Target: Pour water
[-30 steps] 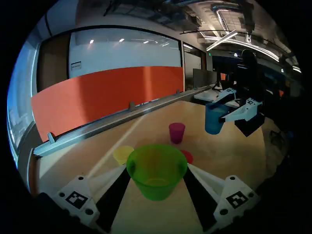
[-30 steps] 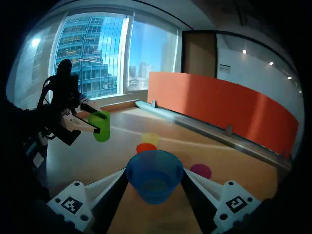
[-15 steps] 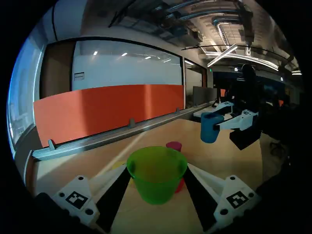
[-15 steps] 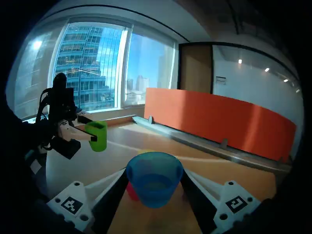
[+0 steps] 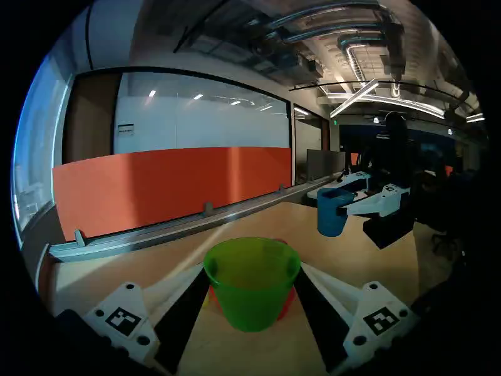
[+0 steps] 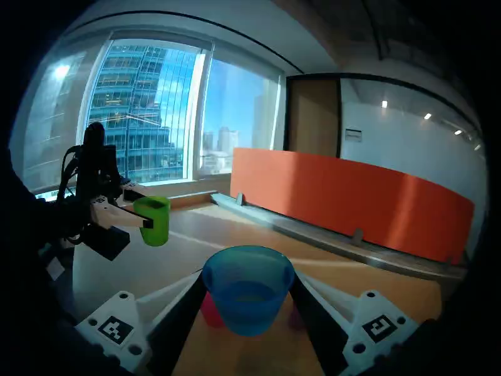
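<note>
My left gripper (image 5: 252,271) is shut on a translucent green cup (image 5: 252,294), held upright above the wooden table (image 5: 351,250). My right gripper (image 6: 248,276) is shut on a blue cup (image 6: 247,304), also upright, with a little water at its bottom. In the left gripper view the blue cup (image 5: 330,213) hangs at the right in the right gripper (image 5: 346,207). In the right gripper view the green cup (image 6: 153,220) hangs at the left in the left gripper (image 6: 143,216). The two cups are apart.
A red cup (image 6: 211,311) peeks out on the table behind the blue cup, and a red edge (image 5: 289,301) shows behind the green cup. An orange partition (image 5: 169,182) with a metal rail runs along the table's far side. Large windows (image 6: 144,125) stand behind the left gripper.
Both held cups have risen and levelled. The small cups on the table have sunk behind the held cups. The two held cups now look slightly nearer each other.
</note>
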The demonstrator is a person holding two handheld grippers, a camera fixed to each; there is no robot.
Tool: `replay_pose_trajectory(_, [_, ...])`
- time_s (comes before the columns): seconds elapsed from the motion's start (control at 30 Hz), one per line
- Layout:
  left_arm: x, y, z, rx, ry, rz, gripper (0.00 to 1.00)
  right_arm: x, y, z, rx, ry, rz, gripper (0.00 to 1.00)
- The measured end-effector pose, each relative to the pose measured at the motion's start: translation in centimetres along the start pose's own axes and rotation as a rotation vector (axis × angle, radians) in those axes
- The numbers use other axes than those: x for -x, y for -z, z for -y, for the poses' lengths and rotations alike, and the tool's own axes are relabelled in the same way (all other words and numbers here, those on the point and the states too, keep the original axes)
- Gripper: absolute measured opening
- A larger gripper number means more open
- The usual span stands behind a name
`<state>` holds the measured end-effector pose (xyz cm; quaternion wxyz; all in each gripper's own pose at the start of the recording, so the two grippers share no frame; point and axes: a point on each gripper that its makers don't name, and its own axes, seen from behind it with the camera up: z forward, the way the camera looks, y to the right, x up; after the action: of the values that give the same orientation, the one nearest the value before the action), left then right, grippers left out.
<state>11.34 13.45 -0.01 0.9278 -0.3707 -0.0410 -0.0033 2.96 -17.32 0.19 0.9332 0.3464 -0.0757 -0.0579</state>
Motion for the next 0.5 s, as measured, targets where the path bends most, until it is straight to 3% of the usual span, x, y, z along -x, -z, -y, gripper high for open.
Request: replay_pose_trajectory(0.5, [-0.5,0.0,-1.0,0.022,-0.012,-0.017,0.87,-1.9,-0.4,0.2,-0.014,0.017,-0.051,0.91])
